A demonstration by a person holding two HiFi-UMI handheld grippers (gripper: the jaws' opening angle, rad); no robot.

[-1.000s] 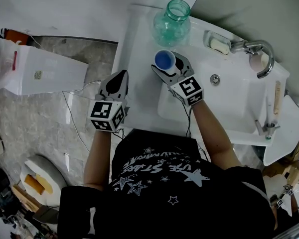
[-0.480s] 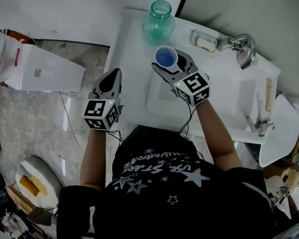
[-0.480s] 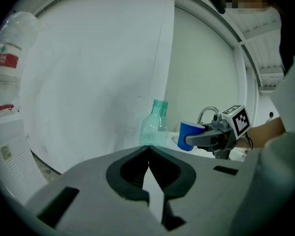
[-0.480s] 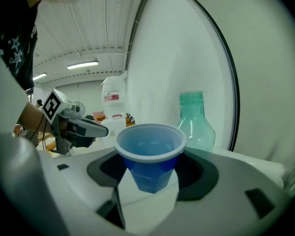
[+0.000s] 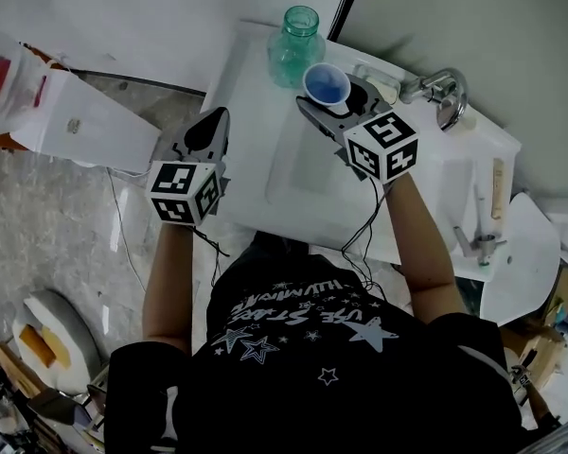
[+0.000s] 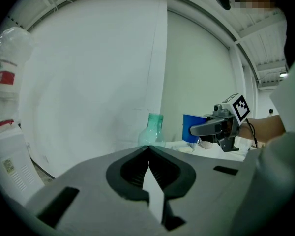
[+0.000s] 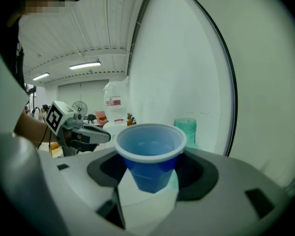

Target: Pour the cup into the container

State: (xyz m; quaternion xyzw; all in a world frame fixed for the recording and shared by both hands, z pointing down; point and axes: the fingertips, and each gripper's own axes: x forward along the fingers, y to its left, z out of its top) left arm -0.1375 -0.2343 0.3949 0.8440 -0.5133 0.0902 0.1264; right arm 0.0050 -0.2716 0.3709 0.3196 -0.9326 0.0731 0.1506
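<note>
Washstand [image 5: 256,112]; right gripper [image 5: 332,101] tight on cup [image 5: 327,83]; left gripper [image 5: 214,121], jaws together; jar [image 5: 293,41] partly hidden

cup [image 7: 150,154] base: hidden between the jaws of the right gripper [image 7: 150,173]
cup contents: cannot tell
jar [image 6: 154,132] body: lower half hidden behind the left gripper [image 6: 148,150]
bag [image 5: 85,126], far left: cut off by the picture's edge
bag print: too small to read
</note>
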